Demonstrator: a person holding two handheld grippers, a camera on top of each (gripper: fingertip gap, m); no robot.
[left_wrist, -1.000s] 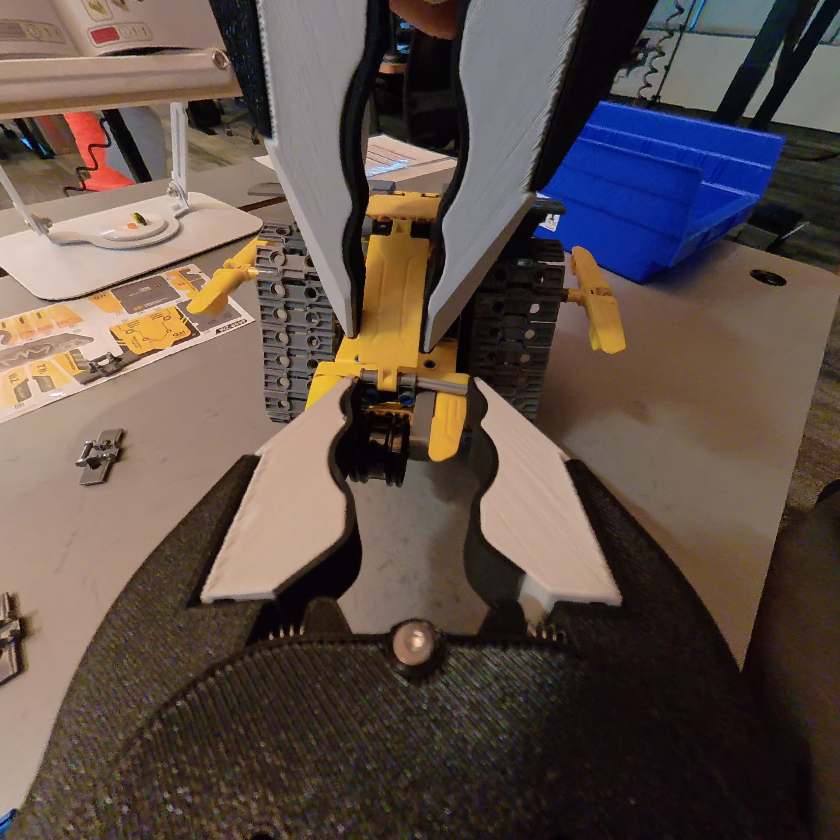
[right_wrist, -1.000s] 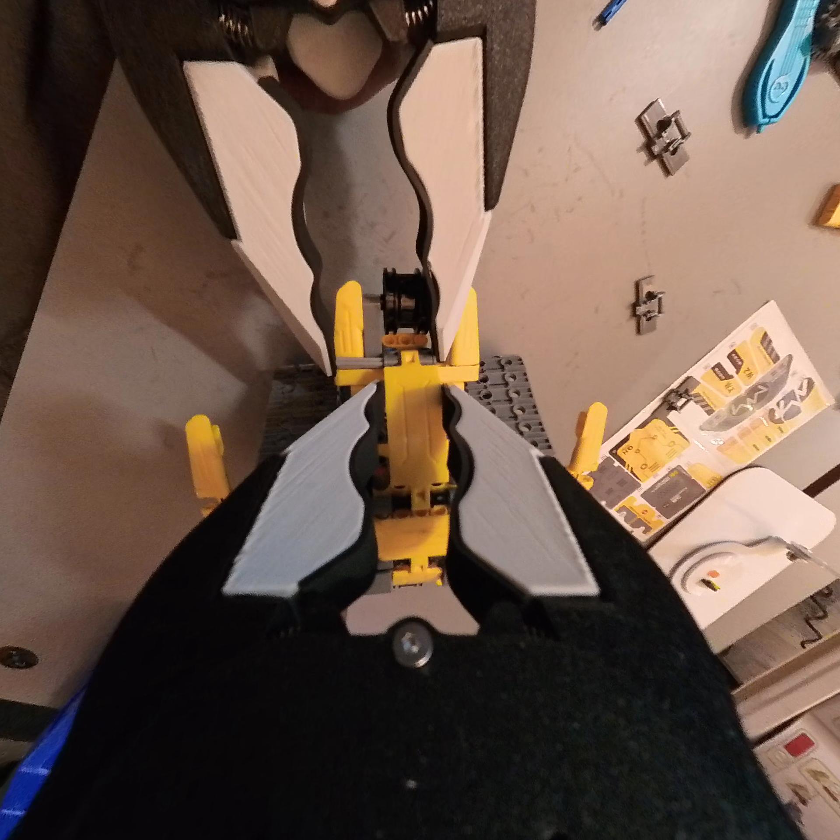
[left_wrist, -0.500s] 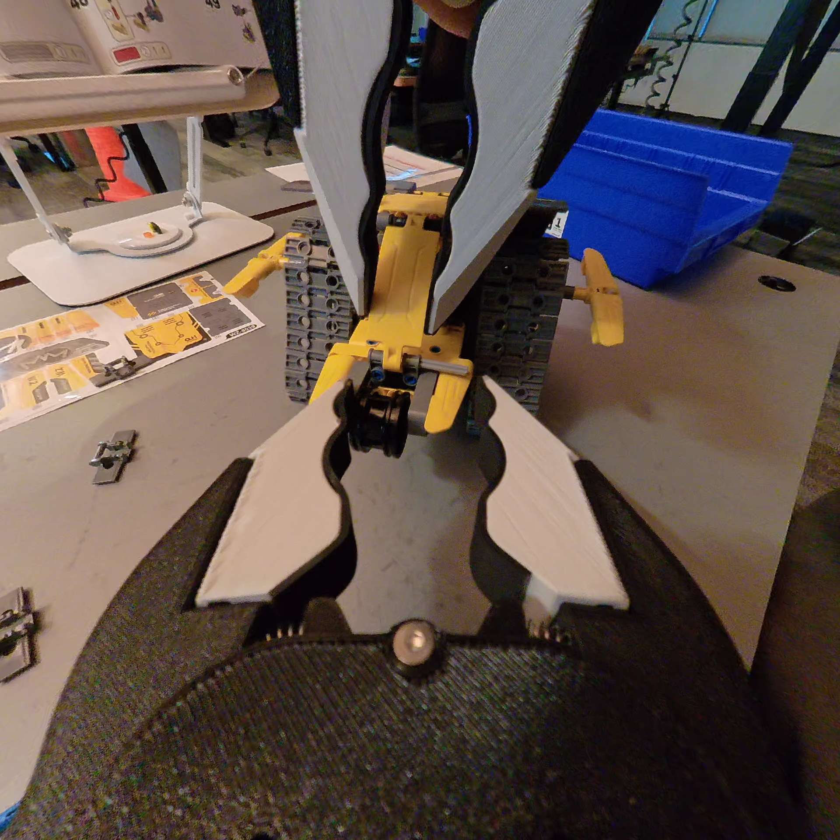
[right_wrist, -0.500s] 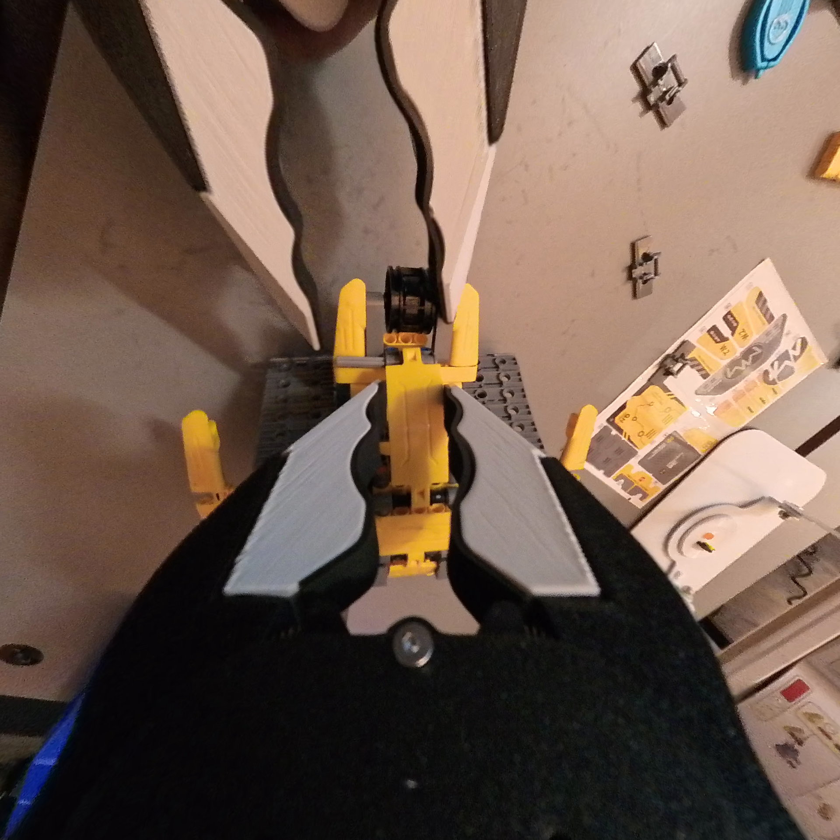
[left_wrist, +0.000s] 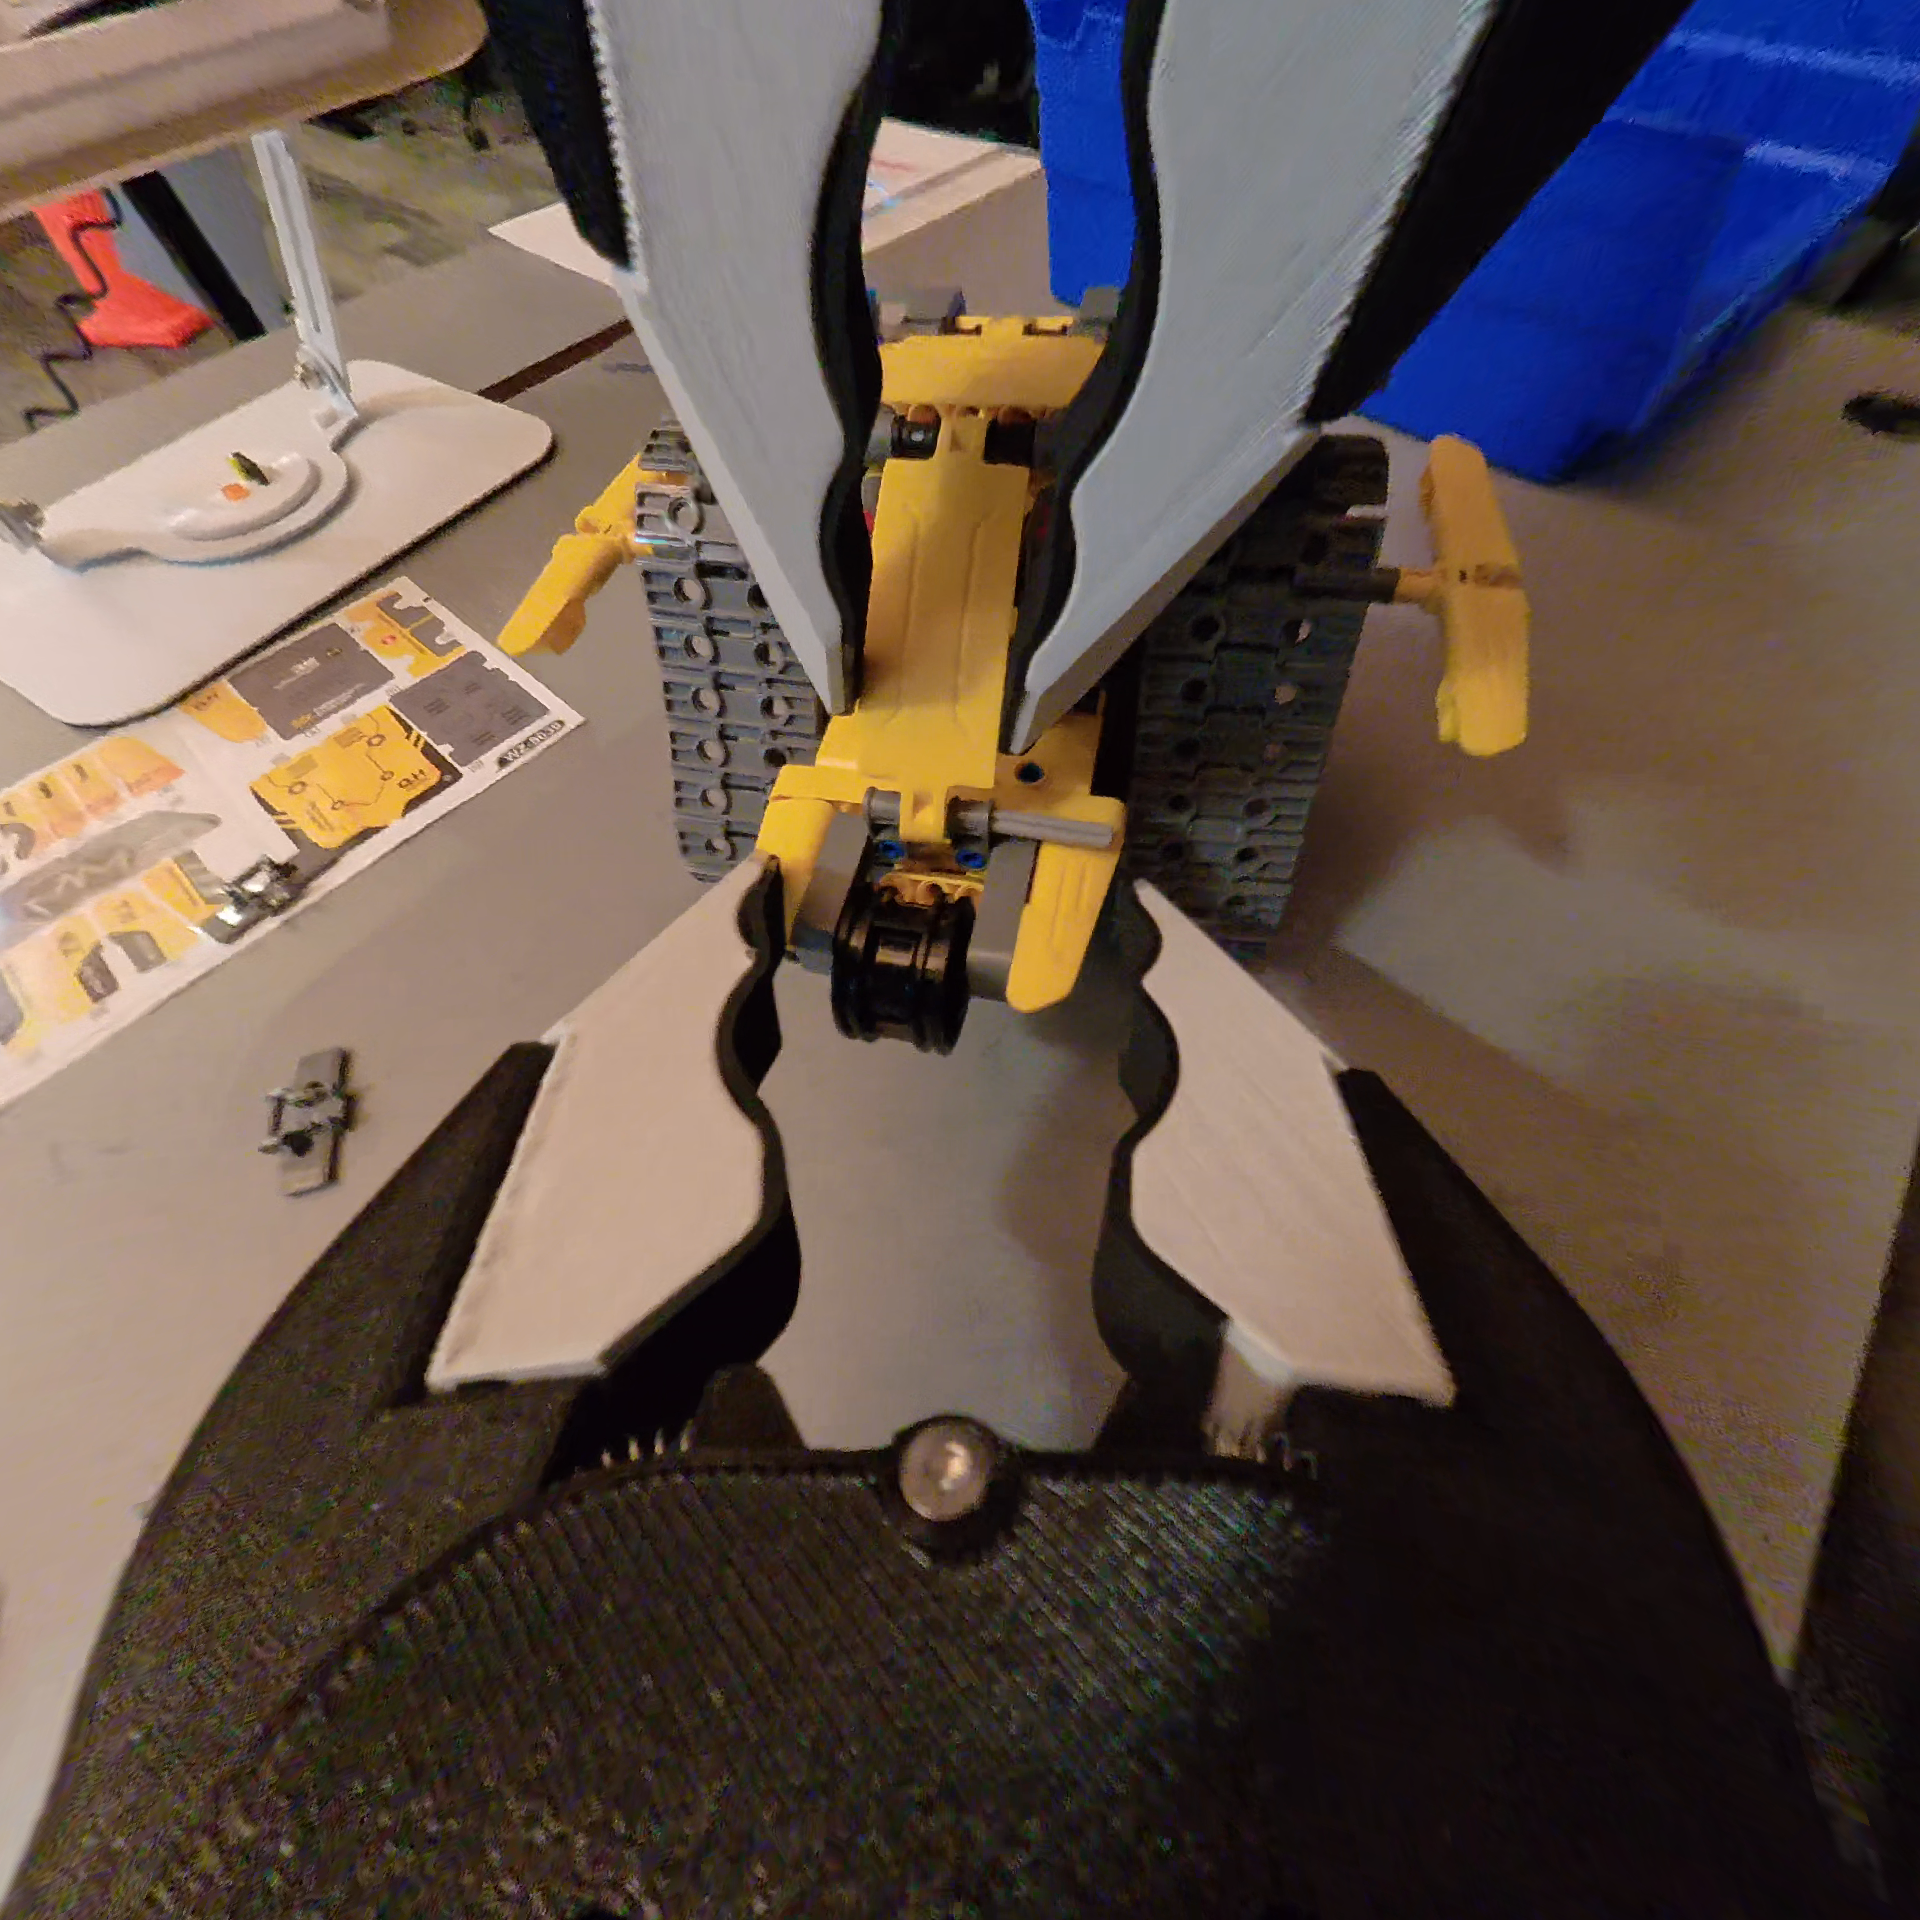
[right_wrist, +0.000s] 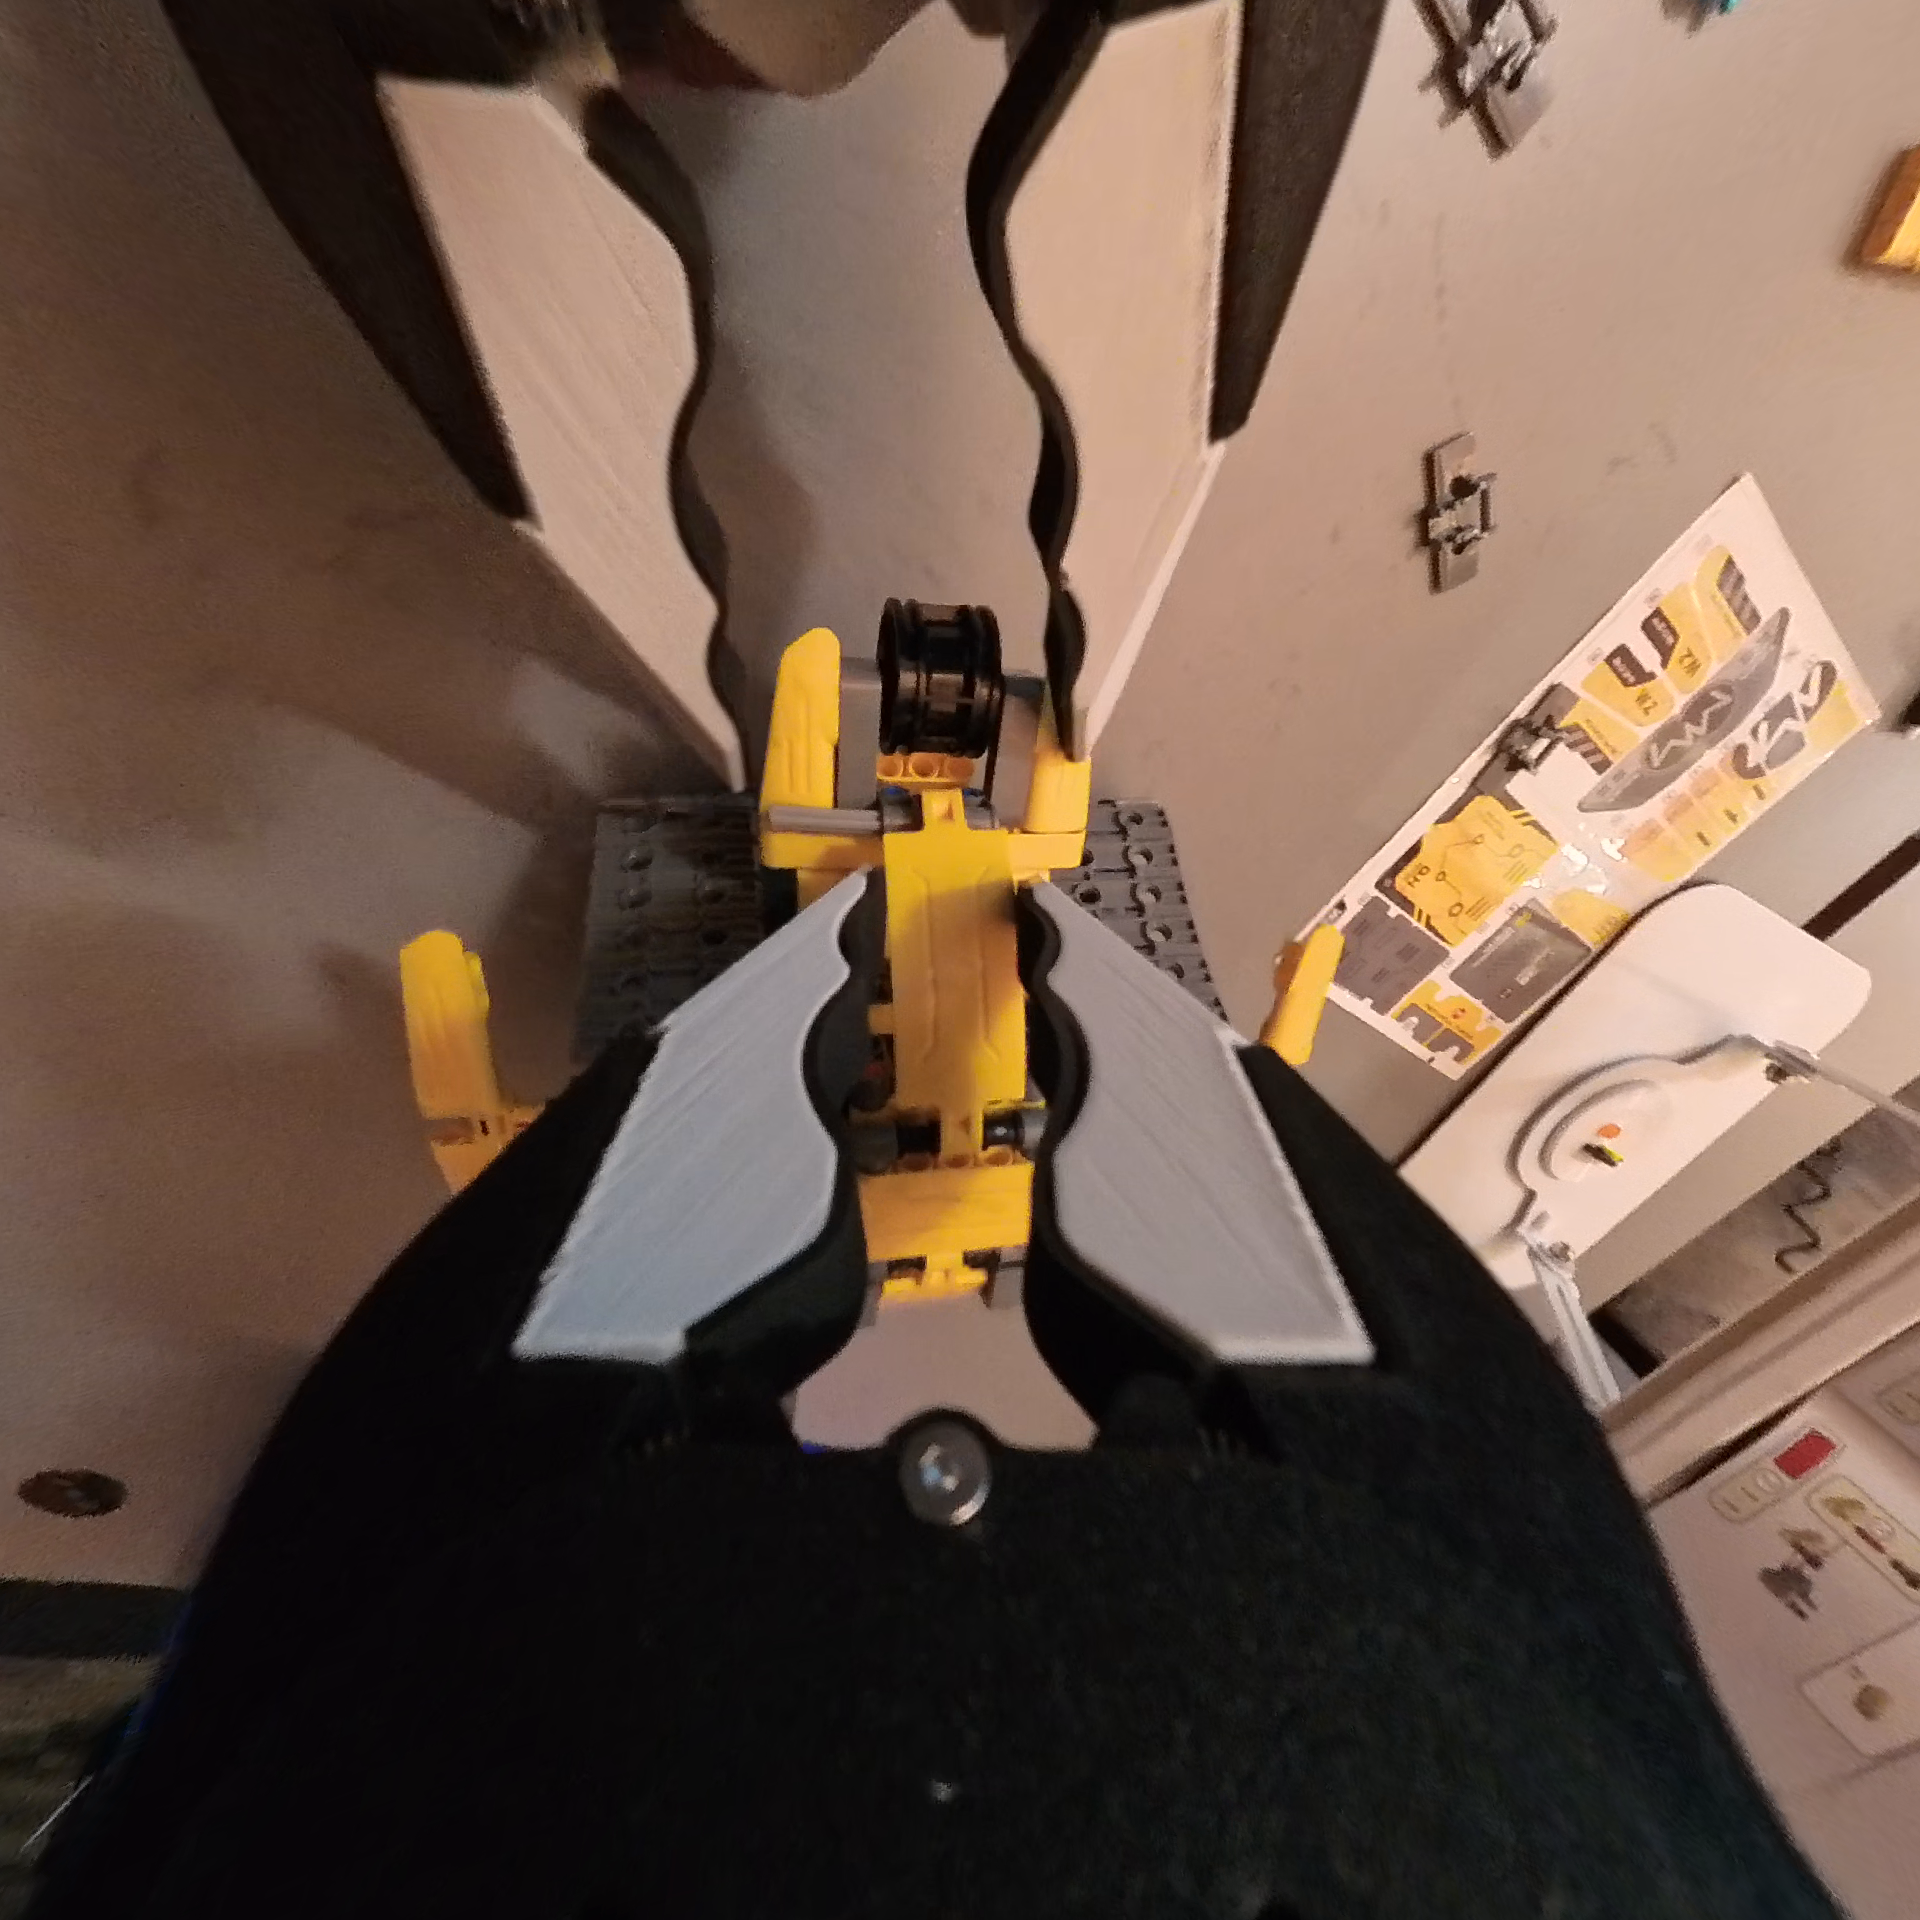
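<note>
Yellow brick vehicle (right_wrist: 951, 997) on table (left_wrist: 1558, 1039): right hand-held gripper (right_wrist: 940, 904) pinching its body; left hand-held gripper (left_wrist: 951, 904) spread at its black wheel (left_wrist: 899, 971).

Brick-built tracked model (left_wrist: 940, 665) stands on the table (left_wrist: 1558, 935), mid-surface. Sticker sheet (left_wrist: 260, 769) lies to its left in the left wrist view; stand base (left_wrist: 208, 540) behind the sheet. Small clip (left_wrist: 309, 1117) nearer, before the sheet. Storage bin (left_wrist: 1621, 260) behind the model, toward the table's far right edge.
</note>
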